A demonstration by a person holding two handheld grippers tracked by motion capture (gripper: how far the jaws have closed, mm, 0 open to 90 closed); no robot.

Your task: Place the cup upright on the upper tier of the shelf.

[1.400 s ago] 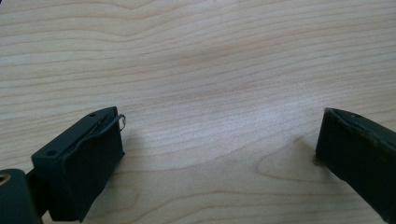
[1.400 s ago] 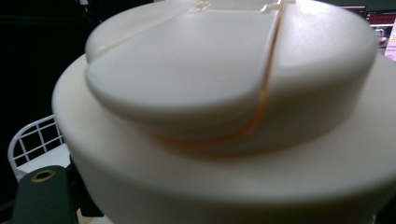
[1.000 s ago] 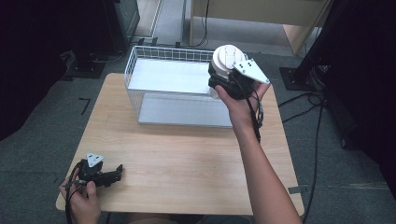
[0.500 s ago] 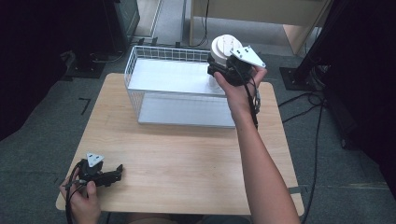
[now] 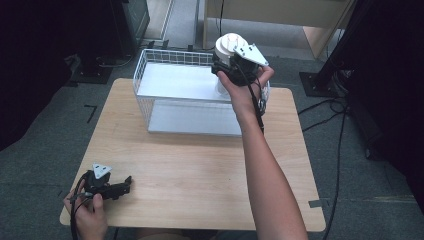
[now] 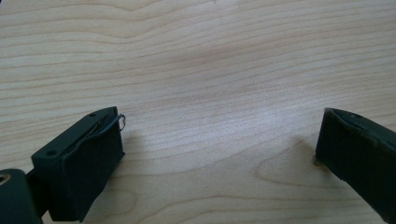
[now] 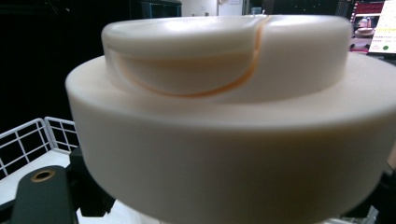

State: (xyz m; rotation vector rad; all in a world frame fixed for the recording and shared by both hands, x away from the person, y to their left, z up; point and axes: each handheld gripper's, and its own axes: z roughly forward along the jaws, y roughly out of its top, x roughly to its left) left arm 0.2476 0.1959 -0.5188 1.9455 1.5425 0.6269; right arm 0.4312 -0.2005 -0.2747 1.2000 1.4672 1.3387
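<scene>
White container [image 5: 227,46] in right claw [image 5: 225,65], above basket rim [image 5: 175,53].

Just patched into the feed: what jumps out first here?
The right claw, held up over the far right of the white wire basket, grips a white stepped round object. The left claw rests open on the wooden table at its near left corner.

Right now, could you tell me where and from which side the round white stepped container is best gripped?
Grip the round white stepped container across its wide lower tier, from the person's side. That tier's straight, tall wall gives flat contact; the narrower cap above is shallow with a rounded edge. The right hand-held gripper appears to hold it this way above the white wire basket.
</scene>
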